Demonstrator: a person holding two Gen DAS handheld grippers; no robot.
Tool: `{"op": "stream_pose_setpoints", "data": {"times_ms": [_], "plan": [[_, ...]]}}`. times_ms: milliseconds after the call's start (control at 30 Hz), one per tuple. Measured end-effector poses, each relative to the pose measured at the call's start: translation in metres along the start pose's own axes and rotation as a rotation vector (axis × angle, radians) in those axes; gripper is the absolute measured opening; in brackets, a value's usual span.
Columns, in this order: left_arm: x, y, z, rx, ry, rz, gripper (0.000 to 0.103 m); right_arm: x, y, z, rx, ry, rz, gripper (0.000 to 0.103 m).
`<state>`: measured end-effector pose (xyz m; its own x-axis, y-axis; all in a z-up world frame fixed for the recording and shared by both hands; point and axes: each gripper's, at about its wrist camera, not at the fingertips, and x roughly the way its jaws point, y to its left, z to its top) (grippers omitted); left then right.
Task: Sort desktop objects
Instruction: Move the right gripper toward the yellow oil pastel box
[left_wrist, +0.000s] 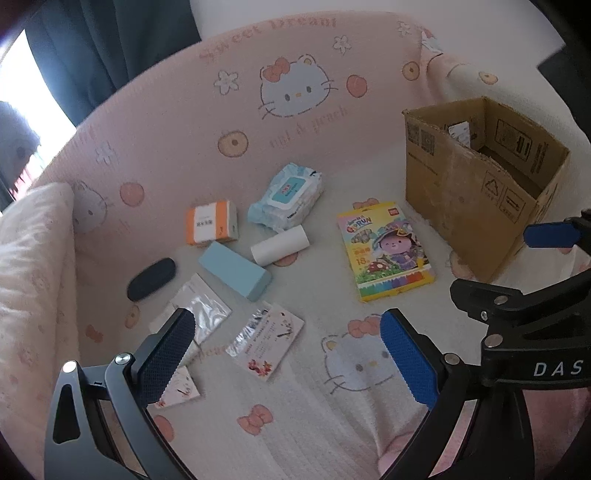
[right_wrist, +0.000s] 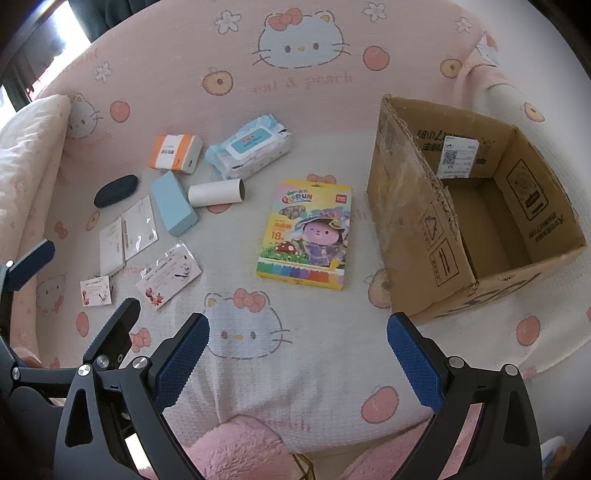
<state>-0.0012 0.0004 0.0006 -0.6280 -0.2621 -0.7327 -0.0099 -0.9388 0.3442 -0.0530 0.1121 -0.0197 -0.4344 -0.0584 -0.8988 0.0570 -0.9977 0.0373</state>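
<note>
- Pink cat-print blanket (right_wrist: 295, 369) covers the whole surface; a cream pillow (right_wrist: 26, 147) sits at the far left edge.
- Left gripper (left_wrist: 288, 354): jaws wide apart, holding nothing, hovering above the near-left part of the spread. One blue textured pad (left_wrist: 408, 363) shows clearly.
- Small floral card (right_wrist: 96, 291) lies nearest the left edge, with a white flat packet (right_wrist: 112, 245) just behind it.
- Dark oval case (right_wrist: 116, 190) lies further back, apart from the cards.
- Clear plastic sleeve (right_wrist: 139, 227) rests beside the white packet; a larger floral card in clear wrap (right_wrist: 168, 275) lies in front of it.
- Orange-and-white small box (right_wrist: 175, 153) at the back; pale blue rectangular block (right_wrist: 173, 203) in front of it, tilted.
- White paper roll with cardboard core (right_wrist: 216, 192) lies on its side, just right of the blue block.
- Blue-and-white wet-wipe pack (right_wrist: 247, 149) sits behind the roll.
- Yellow crayon box with cartoon cover (right_wrist: 306, 234) lies flat in the middle, well apart from the left cluster.
- Open brown cardboard box (right_wrist: 406, 206) stands at right, upright; a white shipping label shows on an inner wall; no sorted items visible in the part of the interior shown.
- Right gripper (right_wrist: 297, 358): jaws spread, nothing between them, above the blanket in front of the crayon box.
</note>
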Motion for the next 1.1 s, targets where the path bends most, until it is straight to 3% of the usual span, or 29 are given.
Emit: {"op": "stream_pose_setpoints", "data": {"times_ms": [200, 300, 700, 900, 1000, 1067, 1100], "plan": [[-0.003, -0.020, 0.003, 0.009, -0.013, 0.050, 0.102, 0.005, -0.009, 0.001, 0.026, 0.001, 0.039, 0.097], [0.004, 0.002, -0.002, -0.052, -0.013, -0.033, 0.102, 0.007, -0.014, 0.002, 0.039, 0.002, 0.058, 0.097], [0.037, 0.021, 0.010, -0.099, -0.001, -0.116, 0.102, 0.029, -0.022, 0.009, 0.099, -0.019, 0.116, 0.097], [0.063, 0.025, 0.009, -0.157, -0.051, -0.153, 0.101, 0.054, -0.032, 0.012, 0.217, -0.105, 0.174, 0.095], [0.076, 0.030, 0.008, -0.177, -0.077, -0.152, 0.101, 0.066, -0.035, 0.011, 0.254, -0.161, 0.138, 0.073], [0.084, 0.032, 0.005, -0.193, -0.100, -0.162, 0.097, 0.077, -0.037, 0.011, 0.271, -0.159, 0.075, 0.041], [0.089, 0.033, 0.003, -0.205, -0.103, -0.178, 0.092, 0.085, -0.039, 0.009, 0.303, -0.146, 0.054, 0.033]]}}
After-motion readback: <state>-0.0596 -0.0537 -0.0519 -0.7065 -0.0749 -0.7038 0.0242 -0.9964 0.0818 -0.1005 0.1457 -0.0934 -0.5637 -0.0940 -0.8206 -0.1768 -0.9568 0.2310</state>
